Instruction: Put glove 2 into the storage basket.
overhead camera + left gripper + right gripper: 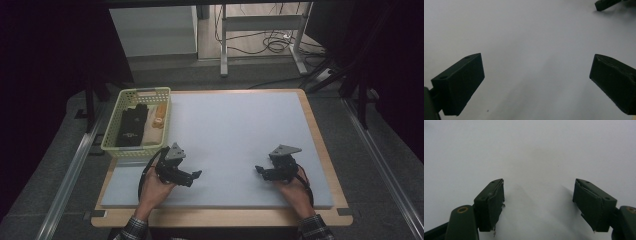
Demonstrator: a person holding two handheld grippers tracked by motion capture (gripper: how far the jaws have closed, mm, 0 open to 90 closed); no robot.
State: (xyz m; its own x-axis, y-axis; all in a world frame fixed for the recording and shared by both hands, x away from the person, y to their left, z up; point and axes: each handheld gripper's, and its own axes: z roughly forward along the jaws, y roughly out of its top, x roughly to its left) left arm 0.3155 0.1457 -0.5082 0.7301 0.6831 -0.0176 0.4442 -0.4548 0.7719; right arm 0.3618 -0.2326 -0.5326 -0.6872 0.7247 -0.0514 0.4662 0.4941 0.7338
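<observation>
On the table lies a pale foam mat [235, 130] beside a basket [116, 120].

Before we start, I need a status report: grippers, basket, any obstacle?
Left gripper open, empty, over the white mat. Right gripper open, empty. Green basket at table's left edge, folded cloths inside, untouched. Nothing lies between.

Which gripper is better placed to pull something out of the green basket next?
Left, probably. The left gripper rests just below the pale green plastic basket holding folded black and beige cloths, jaws open. The right gripper, also open, sits far across the white foam mat.
</observation>
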